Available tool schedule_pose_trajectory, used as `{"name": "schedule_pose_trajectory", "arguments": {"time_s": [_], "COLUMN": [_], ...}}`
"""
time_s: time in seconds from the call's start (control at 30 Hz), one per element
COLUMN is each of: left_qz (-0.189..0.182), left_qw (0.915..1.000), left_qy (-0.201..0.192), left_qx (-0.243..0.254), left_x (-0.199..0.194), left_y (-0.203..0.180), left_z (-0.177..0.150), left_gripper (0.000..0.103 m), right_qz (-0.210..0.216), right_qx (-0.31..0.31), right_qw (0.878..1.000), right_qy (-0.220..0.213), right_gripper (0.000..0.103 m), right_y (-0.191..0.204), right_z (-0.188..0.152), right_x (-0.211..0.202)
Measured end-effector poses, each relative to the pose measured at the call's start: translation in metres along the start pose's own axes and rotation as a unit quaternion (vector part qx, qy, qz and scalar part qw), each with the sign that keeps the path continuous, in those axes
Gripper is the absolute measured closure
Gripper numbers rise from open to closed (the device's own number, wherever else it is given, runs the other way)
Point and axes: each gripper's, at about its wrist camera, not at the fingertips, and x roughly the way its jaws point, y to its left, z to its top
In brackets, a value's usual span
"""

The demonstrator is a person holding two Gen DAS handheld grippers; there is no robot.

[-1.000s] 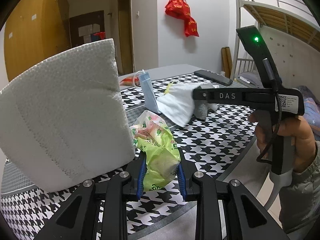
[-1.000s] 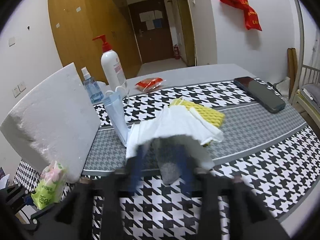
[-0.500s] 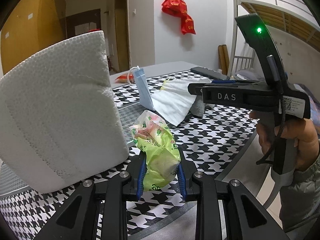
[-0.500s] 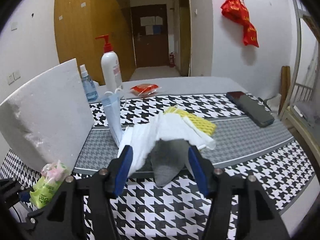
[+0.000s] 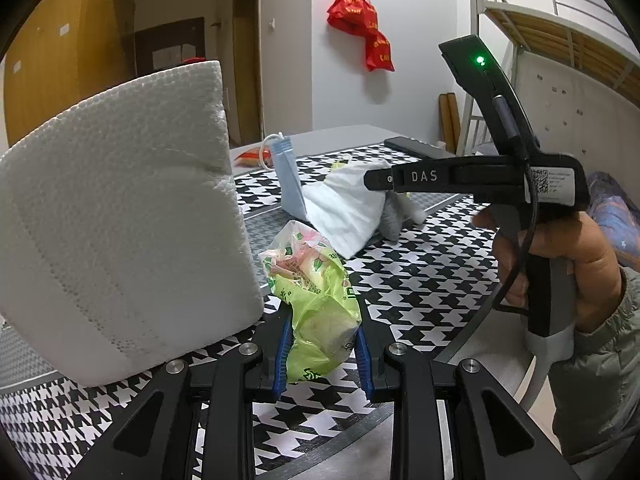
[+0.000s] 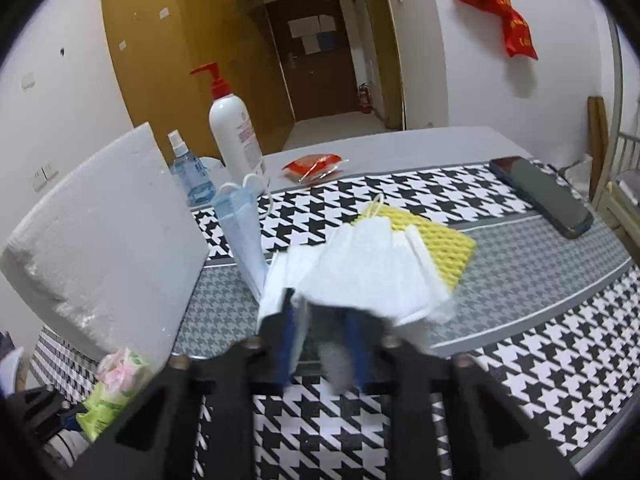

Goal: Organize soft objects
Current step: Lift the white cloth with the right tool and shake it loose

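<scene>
My left gripper (image 5: 322,332) is shut on a green tissue packet (image 5: 316,300) just above the houndstooth cloth, beside a big white foam block (image 5: 120,232). My right gripper (image 6: 322,320) reaches under a pile of white masks (image 6: 360,268). Its jaws are closing, and the blue pads press a grey cloth piece (image 6: 338,364) between them. In the left wrist view the right gripper's (image 5: 374,179) tip sits at the white masks (image 5: 344,208) with the grey cloth (image 5: 390,220) hanging below. A blue mask (image 6: 242,236) stands on edge to the left, and a yellow foam net (image 6: 436,248) lies behind the pile.
A white pump bottle (image 6: 234,132), a blue spray bottle (image 6: 192,176) and a red packet (image 6: 314,164) stand at the table's far side. A dark phone (image 6: 544,196) lies at the right. A bunk bed (image 5: 560,40) is past the table's right edge.
The right gripper's jaws have drawn together from wide apart onto the grey cloth under the white masks. The left gripper and its tissue packet have stayed put.
</scene>
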Motion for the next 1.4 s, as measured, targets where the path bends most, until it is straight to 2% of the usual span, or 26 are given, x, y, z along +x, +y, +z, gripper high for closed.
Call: {"name": "schedule_pose_trajectory", "arguments": {"time_s": [0.07, 0.37, 0.7, 0.8, 0.9, 1.0, 1.1, 1.13, 1.17, 1.23, 1.4], "left_qz": [0.002, 0.007, 0.012, 0.011, 0.008, 0.004, 0.001, -0.001, -0.002, -0.005, -0.009], "left_qw": [1.0000, 0.9999, 0.9996, 0.9996, 0.9996, 0.9997, 0.9997, 0.9997, 0.9997, 0.9997, 0.9998], "left_qy": [-0.002, -0.012, -0.024, -0.025, -0.025, -0.023, -0.023, -0.022, -0.023, -0.022, -0.019], "left_qx": [-0.002, -0.004, -0.007, -0.006, -0.005, -0.002, 0.001, 0.003, 0.004, 0.004, 0.005], "left_x": [-0.002, -0.015, -0.034, -0.037, -0.039, -0.039, -0.039, -0.038, -0.038, -0.037, -0.036], "left_y": [0.001, 0.004, 0.002, 0.001, 0.002, 0.000, -0.002, -0.003, -0.004, -0.005, -0.004], "left_z": [-0.001, -0.004, -0.013, -0.015, -0.014, -0.014, -0.013, -0.013, -0.012, -0.012, -0.012], "left_gripper": [0.074, 0.074, 0.074, 0.074, 0.074, 0.074, 0.074, 0.074, 0.074, 0.074, 0.074], "right_qz": [0.001, 0.004, 0.021, -0.011, -0.015, -0.044, -0.074, -0.086, -0.092, -0.110, -0.145], "right_qx": [-0.005, -0.003, -0.003, -0.008, -0.003, -0.010, -0.022, -0.028, -0.030, -0.041, -0.065], "right_qw": [1.000, 0.999, 0.997, 0.998, 0.998, 0.998, 0.997, 0.996, 0.995, 0.993, 0.986], "right_qy": [-0.005, -0.036, -0.078, -0.069, -0.055, -0.039, -0.028, -0.026, -0.025, -0.030, -0.054], "right_gripper": [0.093, 0.093, 0.093, 0.093, 0.093, 0.093, 0.084, 0.073, 0.056, 0.041, 0.041], "right_y": [0.003, 0.001, 0.002, -0.002, -0.009, -0.014, -0.016, -0.016, -0.017, -0.016, -0.010], "right_z": [0.000, 0.004, 0.004, -0.008, -0.018, -0.032, -0.043, -0.046, -0.049, -0.056, -0.064], "right_x": [0.001, -0.019, -0.072, -0.074, -0.072, -0.073, -0.077, -0.079, -0.082, -0.088, -0.105]}}
